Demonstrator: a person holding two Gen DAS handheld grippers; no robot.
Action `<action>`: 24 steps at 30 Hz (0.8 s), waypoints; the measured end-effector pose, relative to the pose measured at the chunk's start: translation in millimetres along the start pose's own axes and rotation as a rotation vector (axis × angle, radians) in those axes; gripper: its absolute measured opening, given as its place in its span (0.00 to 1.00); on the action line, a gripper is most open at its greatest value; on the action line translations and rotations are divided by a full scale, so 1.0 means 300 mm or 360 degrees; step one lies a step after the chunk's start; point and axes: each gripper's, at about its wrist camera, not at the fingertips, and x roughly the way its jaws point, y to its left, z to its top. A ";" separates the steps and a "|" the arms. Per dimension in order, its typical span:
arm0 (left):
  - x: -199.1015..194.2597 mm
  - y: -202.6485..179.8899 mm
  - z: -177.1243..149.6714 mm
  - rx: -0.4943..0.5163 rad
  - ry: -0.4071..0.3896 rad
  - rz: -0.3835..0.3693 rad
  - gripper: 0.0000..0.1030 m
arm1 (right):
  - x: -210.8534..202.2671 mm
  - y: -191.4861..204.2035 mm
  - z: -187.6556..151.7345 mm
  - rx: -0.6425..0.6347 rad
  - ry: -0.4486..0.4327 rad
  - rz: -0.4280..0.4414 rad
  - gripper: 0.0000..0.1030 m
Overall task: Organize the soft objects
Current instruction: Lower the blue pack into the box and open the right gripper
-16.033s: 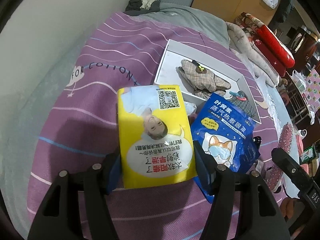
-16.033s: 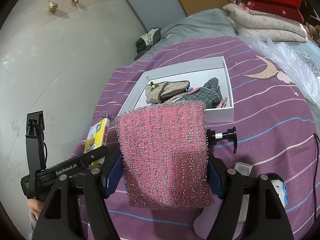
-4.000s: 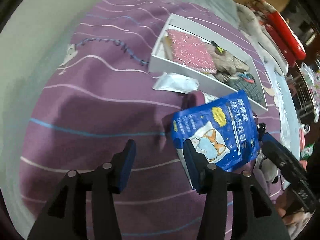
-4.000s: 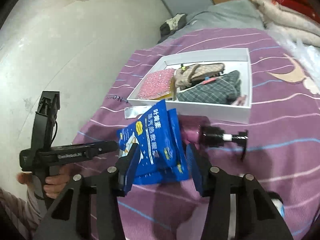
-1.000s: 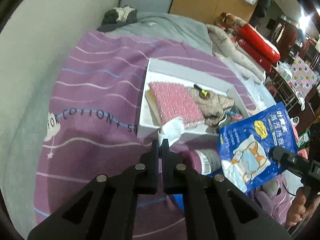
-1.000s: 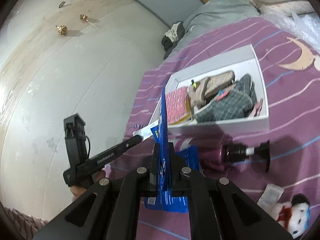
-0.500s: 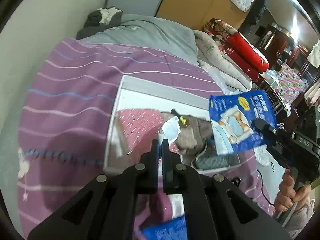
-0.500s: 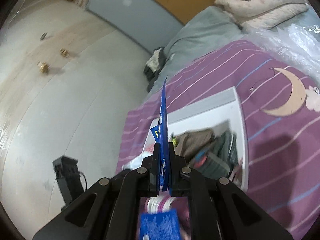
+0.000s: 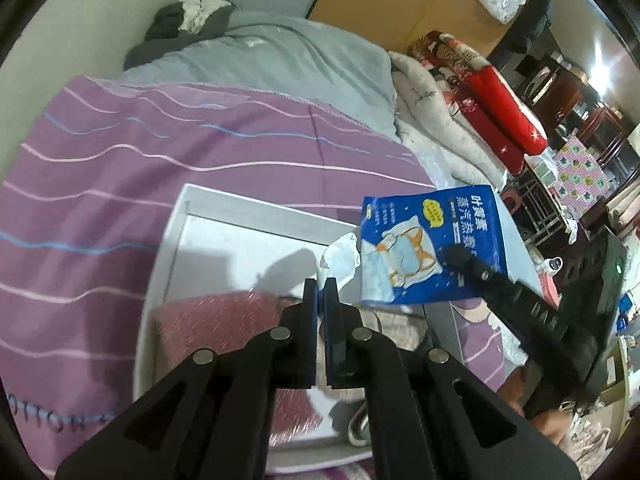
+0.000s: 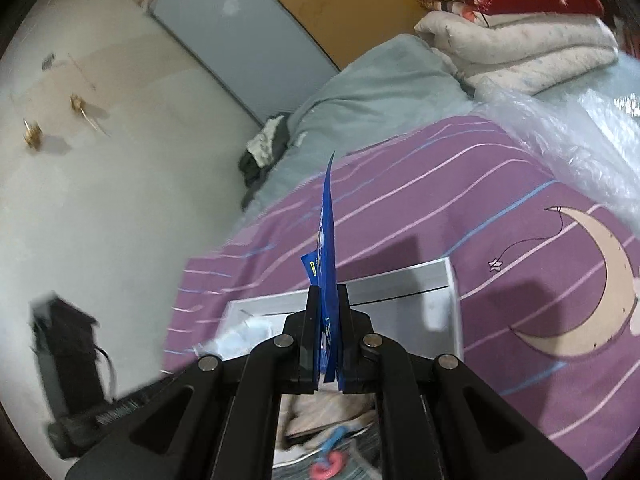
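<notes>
My left gripper (image 9: 321, 286) is shut on a small white packet (image 9: 340, 256) and holds it above the white box (image 9: 176, 224). A pink glittery cloth (image 9: 216, 316) lies in the box below it, with beige fabric (image 9: 384, 322) beside. My right gripper (image 10: 329, 292) is shut on a blue eye-mask pouch (image 10: 326, 240), seen edge-on, above the box (image 10: 404, 286). In the left wrist view the pouch (image 9: 432, 240) hangs over the box's right part, held by the right gripper (image 9: 460, 258). The white packet (image 10: 240, 338) shows in the right wrist view.
The box sits on a purple striped bedspread (image 9: 120, 160). A grey quilt (image 9: 280, 64) lies at the bed's far end. Folded white and red bedding (image 9: 472, 112) is stacked to the right. Plastic wrap (image 10: 568, 136) lies on the bed's right side. A wall (image 10: 100, 160) runs along the left.
Both grippers have moved forward over the box with their items. The view has shifted from the bed's near part to above the box's far half.
</notes>
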 end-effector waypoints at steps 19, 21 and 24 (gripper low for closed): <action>0.153 -0.018 -0.083 -0.0027 0.0348 0.0056 0.03 | 0.071 -0.061 -0.123 0.0016 0.0266 -0.0017 0.04; 0.149 -0.024 -0.082 -0.0009 0.0324 0.0072 0.03 | 0.076 -0.052 -0.126 -0.0031 0.0284 -0.0049 0.04; 0.139 -0.029 -0.089 0.0031 0.0294 0.0075 0.03 | 0.106 -0.054 -0.102 -0.0013 0.0339 -0.0056 0.04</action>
